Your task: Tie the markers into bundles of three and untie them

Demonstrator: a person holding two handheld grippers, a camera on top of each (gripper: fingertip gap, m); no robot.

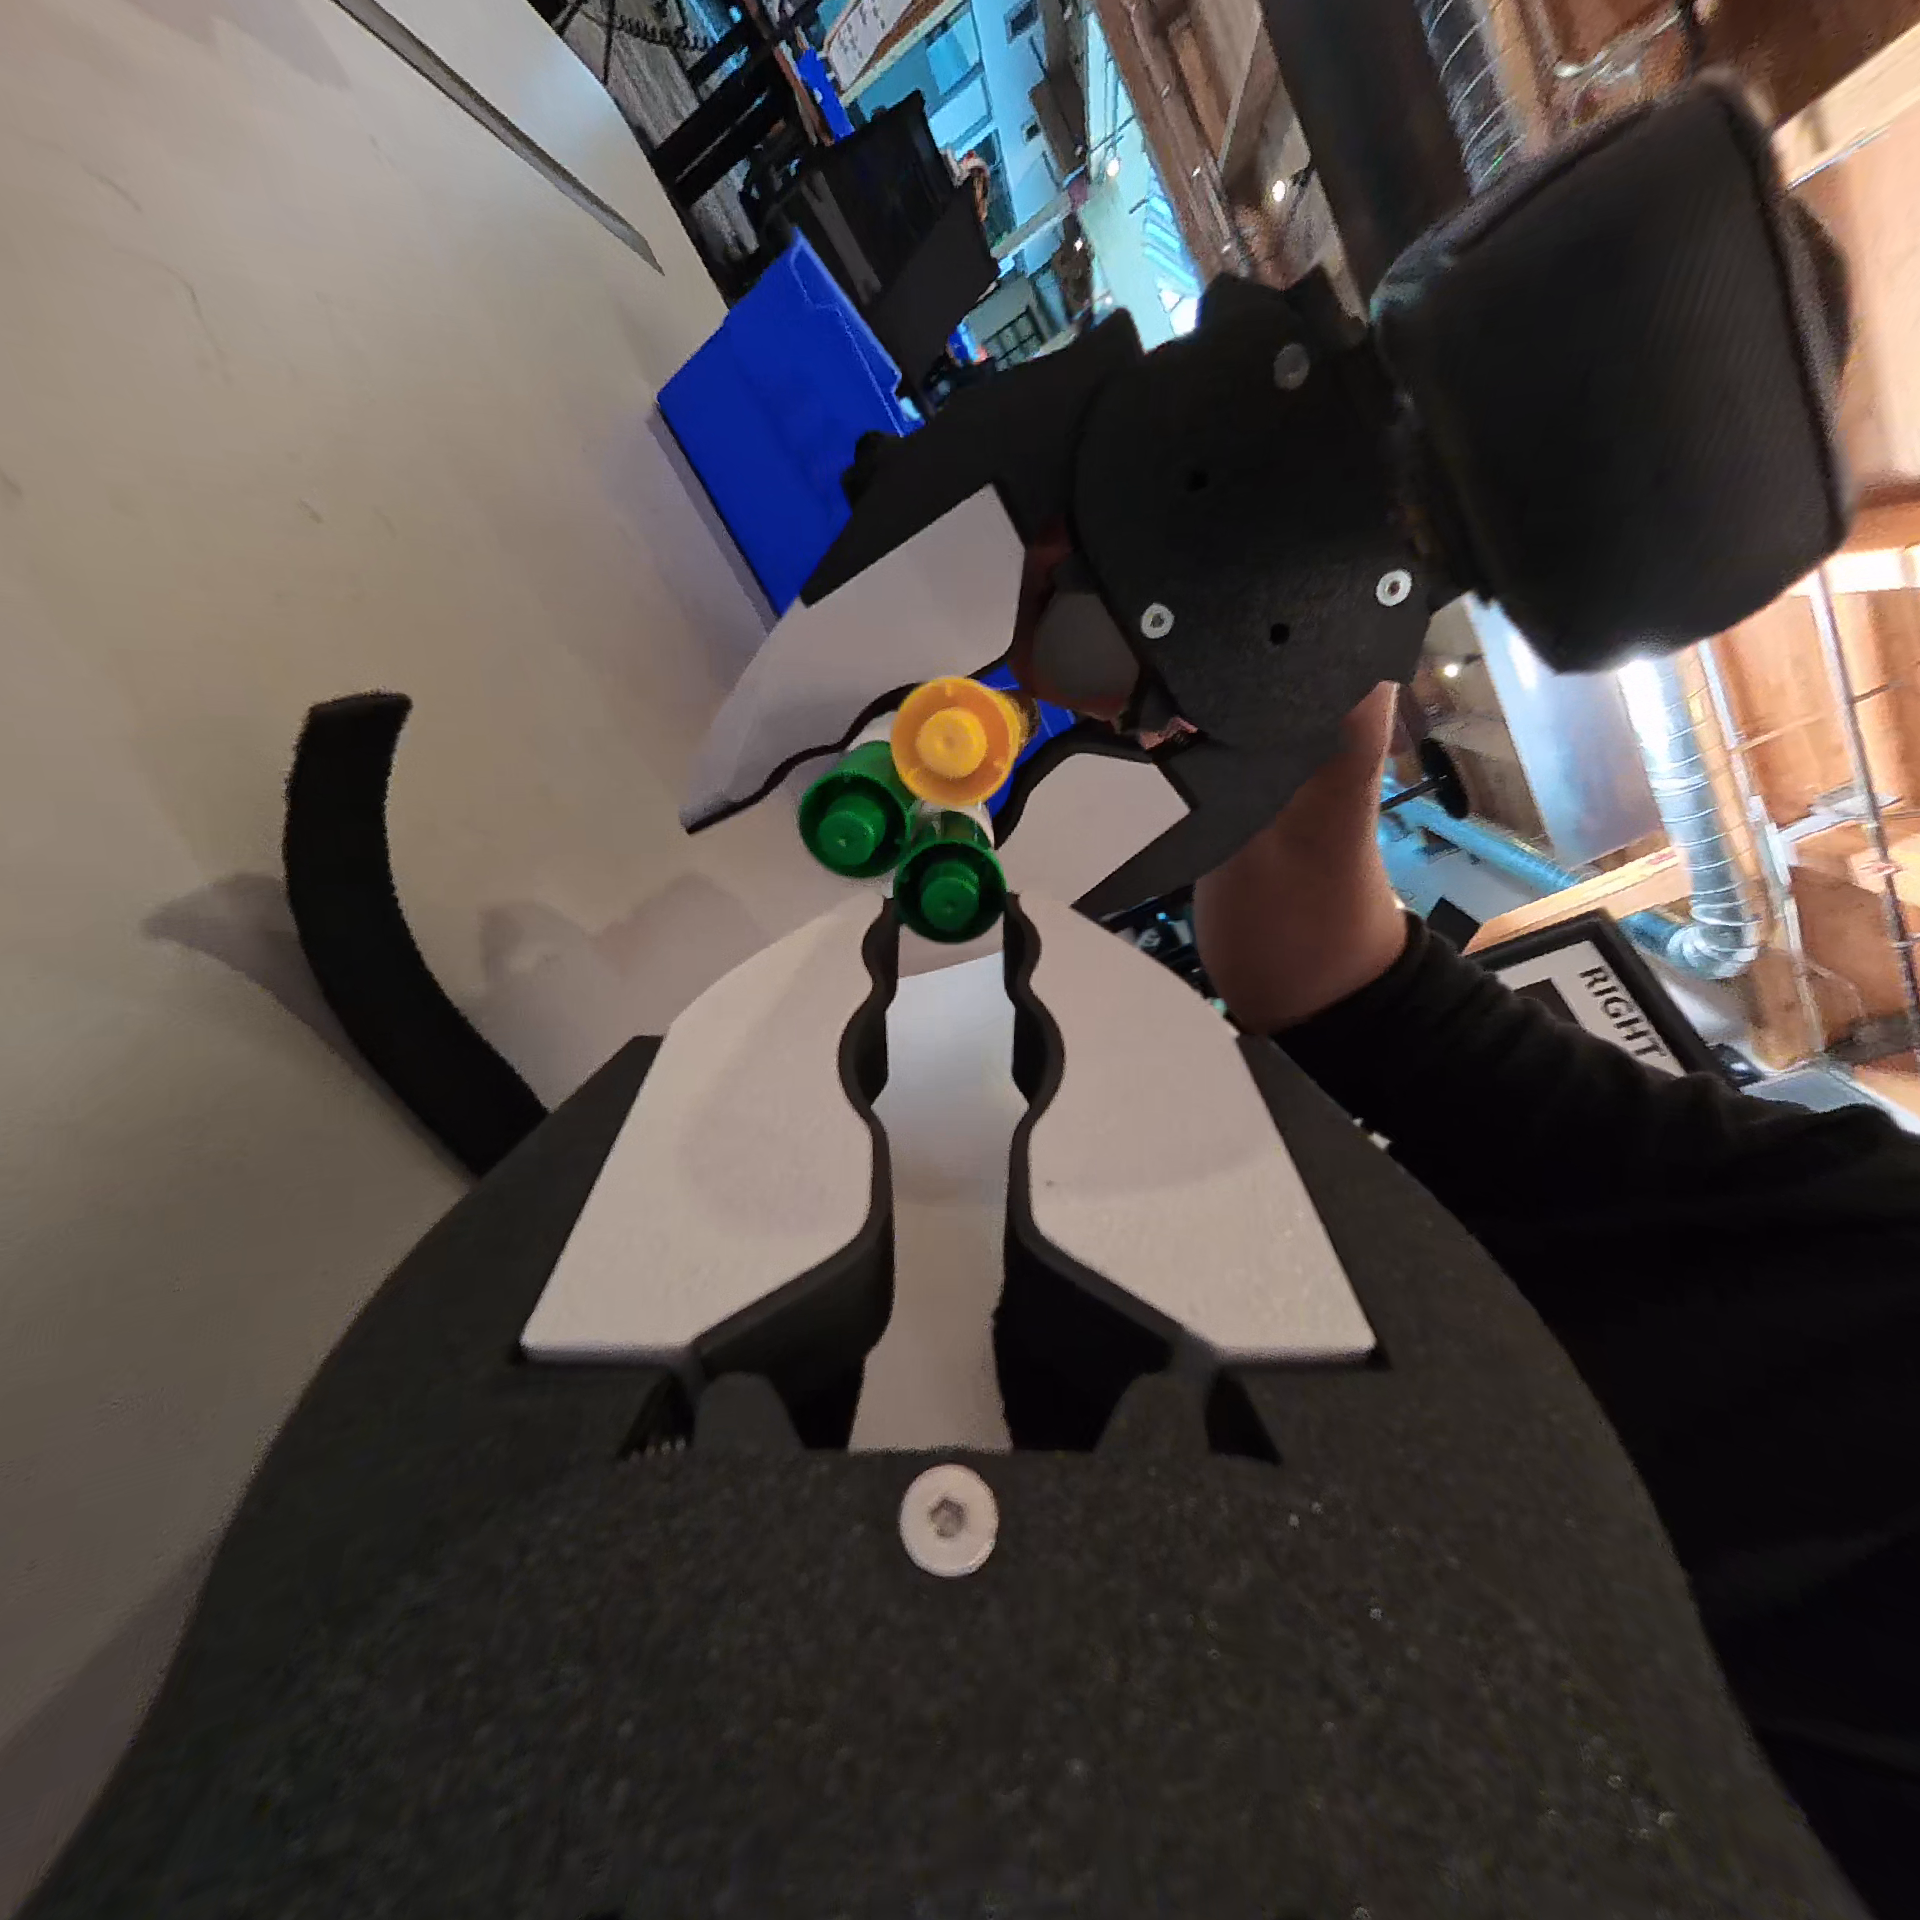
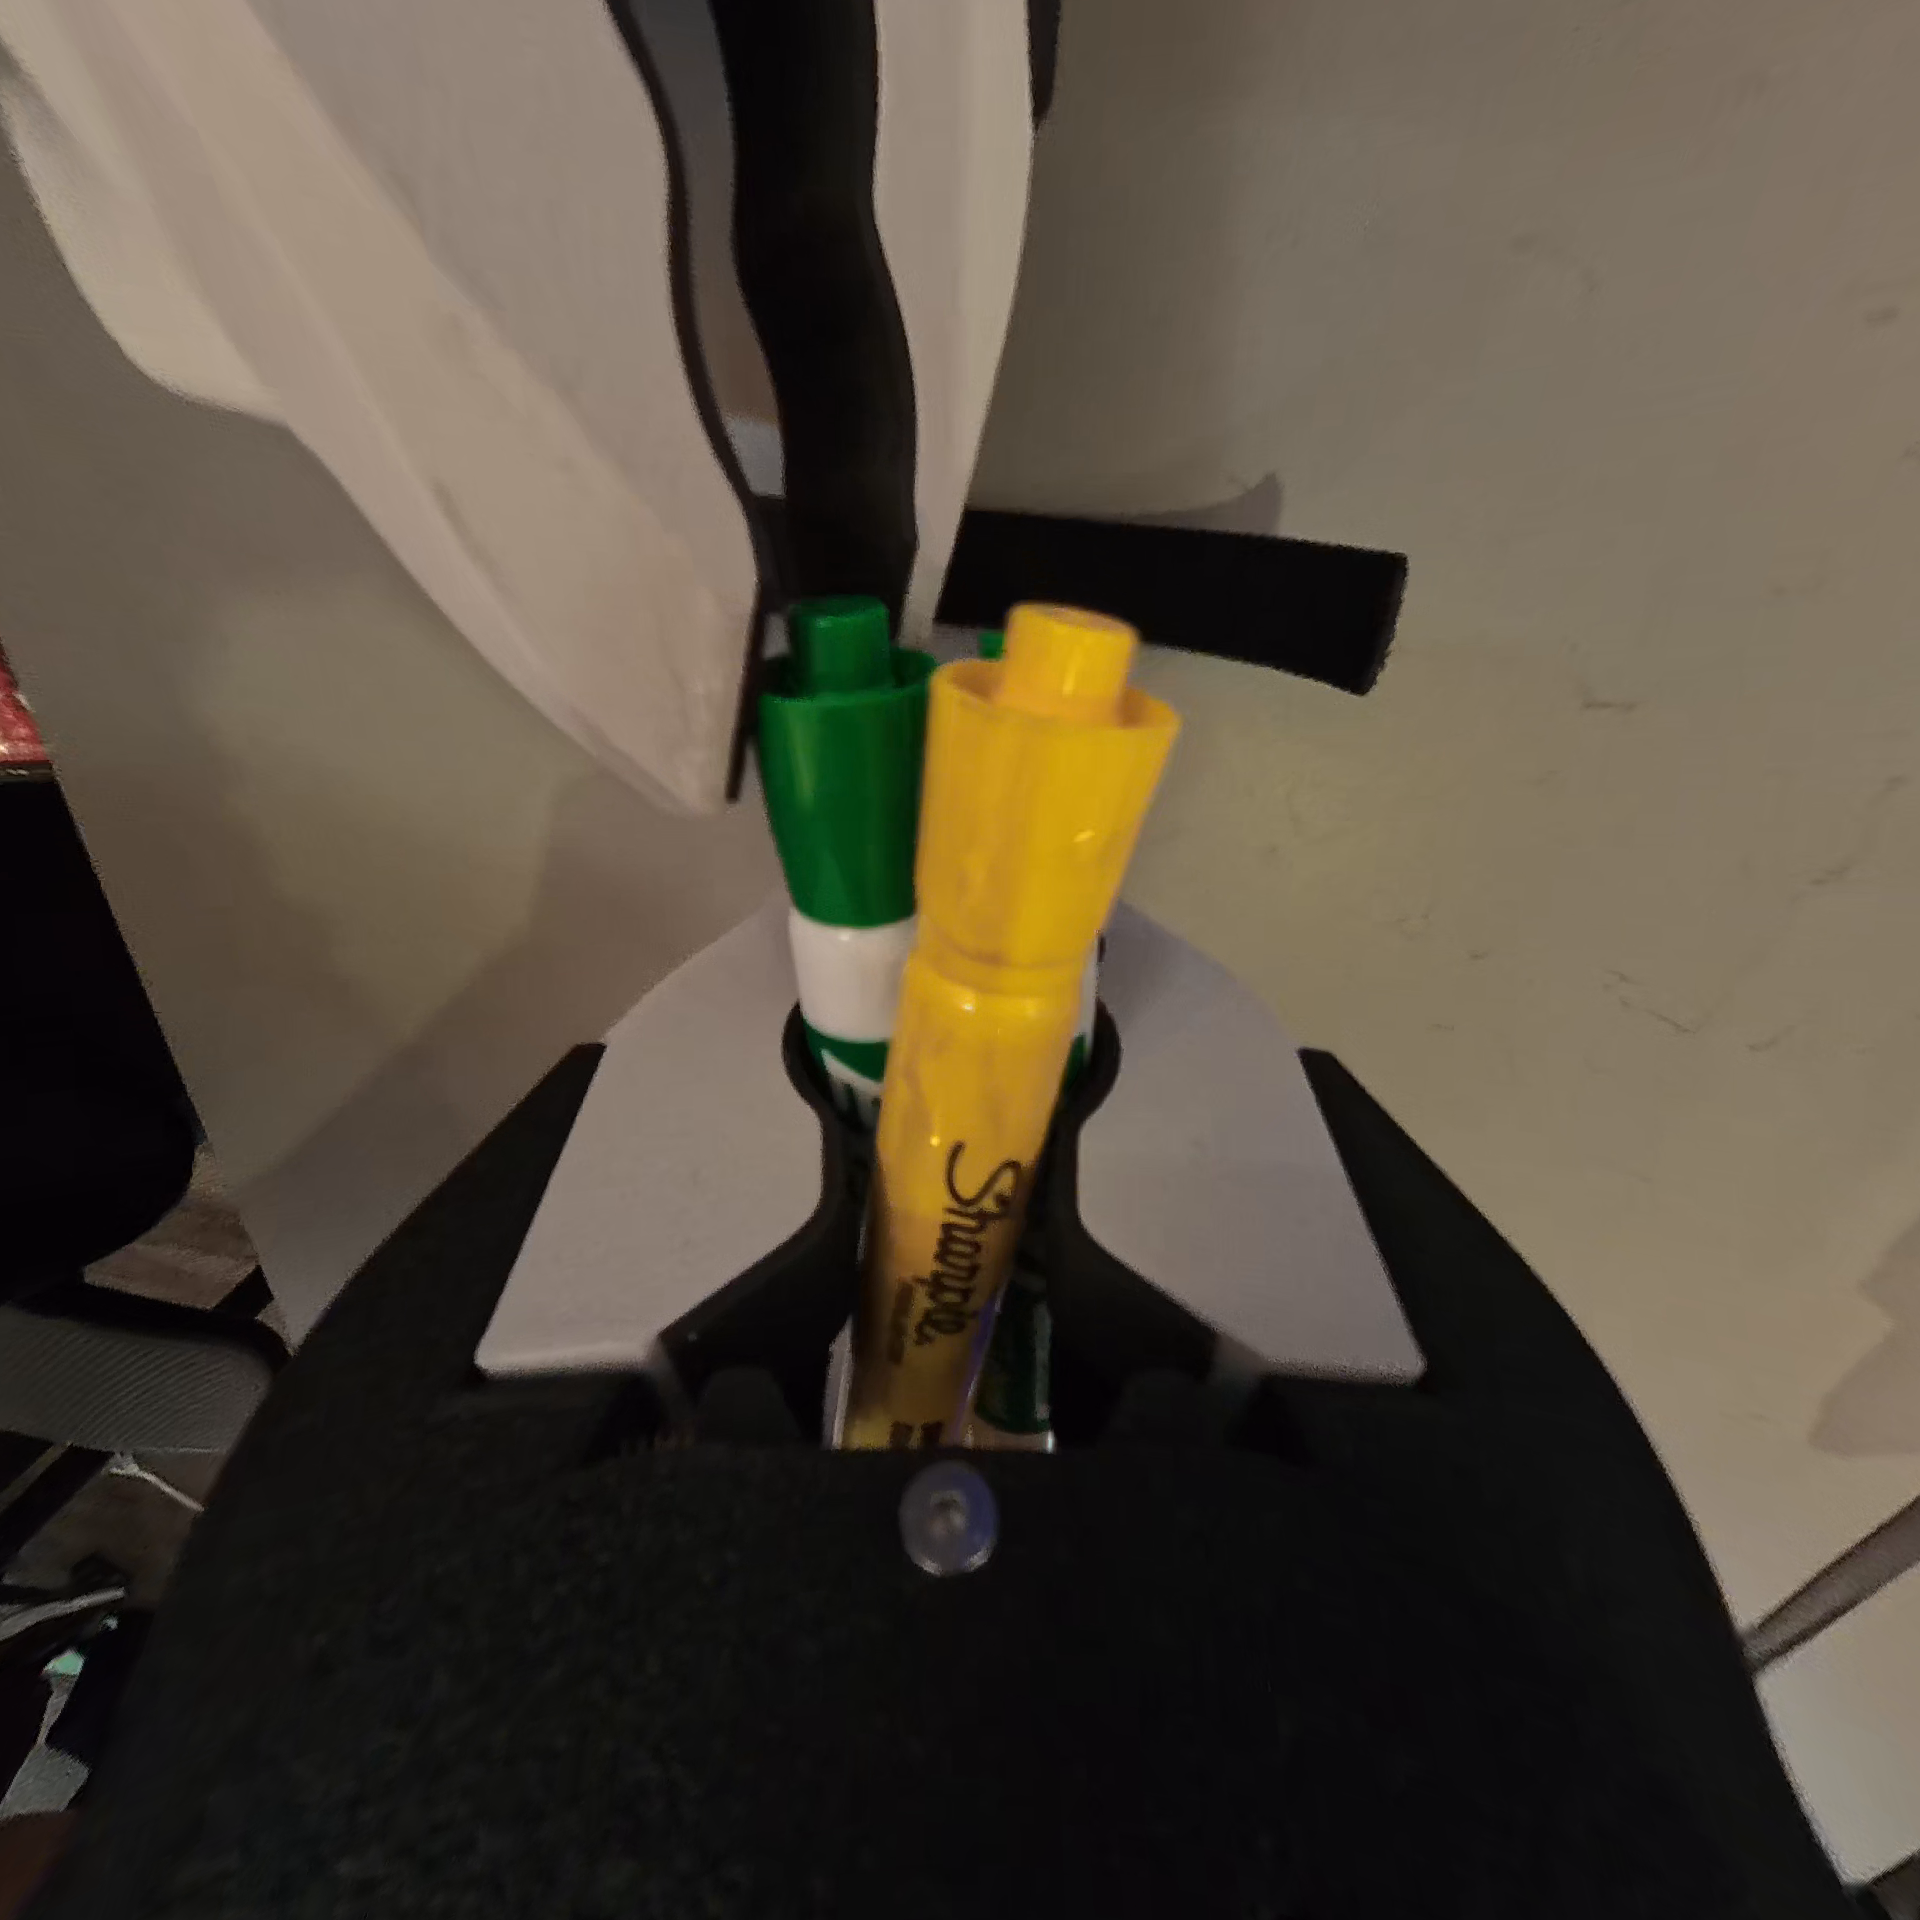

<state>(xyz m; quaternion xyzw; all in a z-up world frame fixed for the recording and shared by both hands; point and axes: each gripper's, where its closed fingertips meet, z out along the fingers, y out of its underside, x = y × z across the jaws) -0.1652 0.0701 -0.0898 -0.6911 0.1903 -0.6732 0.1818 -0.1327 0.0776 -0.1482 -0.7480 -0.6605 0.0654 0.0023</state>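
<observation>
Right gripper (image 2: 951,1049) clamped on three markers (image 2: 977,1039); left gripper (image 1: 945,914) parted at cap ends. Strap (image 2: 1174,603) loose on bench (image 2: 1558,520): tying not begun.

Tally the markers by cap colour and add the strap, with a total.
Green markers: 2, with a second one beside the first
Yellow marker: 1
Black strap: 1, lying loose on the table
Total: 4 things; all 3 markers sit clamped in the right gripper, while the left gripper is open just at their caps.
</observation>
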